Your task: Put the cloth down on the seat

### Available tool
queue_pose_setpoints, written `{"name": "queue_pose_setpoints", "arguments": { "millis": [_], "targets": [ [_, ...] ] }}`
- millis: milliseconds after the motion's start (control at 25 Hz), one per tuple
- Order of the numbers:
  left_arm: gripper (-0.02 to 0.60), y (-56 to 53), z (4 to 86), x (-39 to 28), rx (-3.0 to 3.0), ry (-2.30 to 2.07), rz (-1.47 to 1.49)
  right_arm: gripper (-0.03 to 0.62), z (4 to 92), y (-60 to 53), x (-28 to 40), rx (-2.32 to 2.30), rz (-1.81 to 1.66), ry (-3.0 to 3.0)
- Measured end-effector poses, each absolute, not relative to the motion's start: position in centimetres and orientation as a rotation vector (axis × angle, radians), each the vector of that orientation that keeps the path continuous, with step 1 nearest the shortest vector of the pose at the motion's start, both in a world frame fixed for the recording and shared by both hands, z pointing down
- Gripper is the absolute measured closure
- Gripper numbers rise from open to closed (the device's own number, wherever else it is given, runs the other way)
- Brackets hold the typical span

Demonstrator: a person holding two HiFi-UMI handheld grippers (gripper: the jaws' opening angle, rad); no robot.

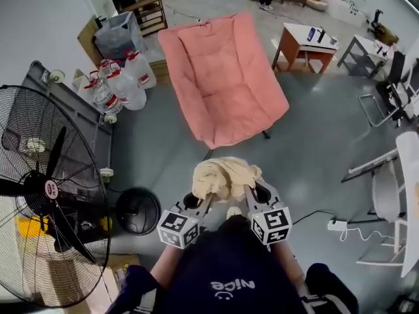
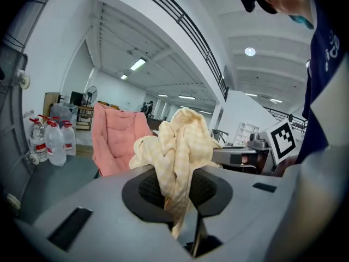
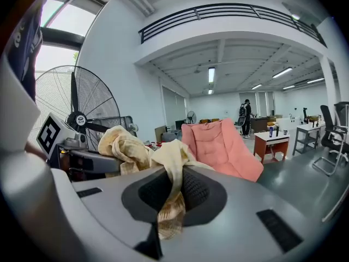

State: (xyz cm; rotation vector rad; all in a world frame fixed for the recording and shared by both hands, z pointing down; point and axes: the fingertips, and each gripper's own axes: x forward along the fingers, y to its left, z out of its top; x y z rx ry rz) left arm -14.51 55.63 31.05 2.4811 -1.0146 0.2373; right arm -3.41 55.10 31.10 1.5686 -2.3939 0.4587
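Head view: left hand-held gripper (image 1: 200, 200) beside right hand-held gripper (image 1: 254, 195), both clamping cloth (image 1: 226, 174).

Open workshop hall, concrete floor, industrial fan (image 1: 49, 195), desks (image 1: 306, 43), mezzanine railing (image 3: 229, 11)

Straight ahead of you, bare floor (image 1: 163, 156) runs to the pink seat (image 1: 222, 77). The big fan (image 1: 49, 188) crowds your left; water bottles (image 1: 124, 84) flank the seat's left side, a wooden table (image 1: 304, 44) its right.
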Motion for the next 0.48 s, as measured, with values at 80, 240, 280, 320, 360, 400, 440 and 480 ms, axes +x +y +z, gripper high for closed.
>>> {"name": "queue_pose_setpoints", "arguments": {
  "millis": [80, 240, 280, 320, 360, 400, 440, 480],
  "targets": [
    [0.500, 54.1, 31.1, -13.3, 2.471, -1.035, 0.235, 0.531, 31.0, 53.2, -2.2, 1.547, 0.458, -2.416],
    [0.500, 51.5, 31.4, -11.2, 2.452, -1.069, 0.224, 0.531, 30.8, 50.1, -0.2, 1.495, 0.443, -2.448],
    [0.500, 50.9, 31.5, -10.6, 2.447, -1.078, 0.222, 0.531, 30.8, 49.5, 0.4, 1.483, 0.443, -2.456],
    [0.500, 50.4, 31.5, -9.9, 2.442, -1.086, 0.219, 0.531, 30.8, 48.9, 0.9, 1.474, 0.447, -2.466],
    [0.500, 50.0, 31.6, -9.3, 2.439, -1.093, 0.218, 0.531, 30.8, 48.4, 1.5, 1.468, 0.454, -2.477],
    [0.500, 49.5, 31.6, -8.8, 2.436, -1.099, 0.217, 0.531, 30.8, 47.9, 2.0, 1.463, 0.462, -2.488],
    [0.500, 49.2, 31.7, -8.3, 2.435, -1.104, 0.216, 0.531, 30.9, 47.5, 2.4, 1.460, 0.468, -2.494],
    [0.500, 48.8, 31.8, -7.9, 2.434, -1.108, 0.216, 0.531, 31.0, 47.0, 2.8, 1.456, 0.470, -2.497]
  ]
}}
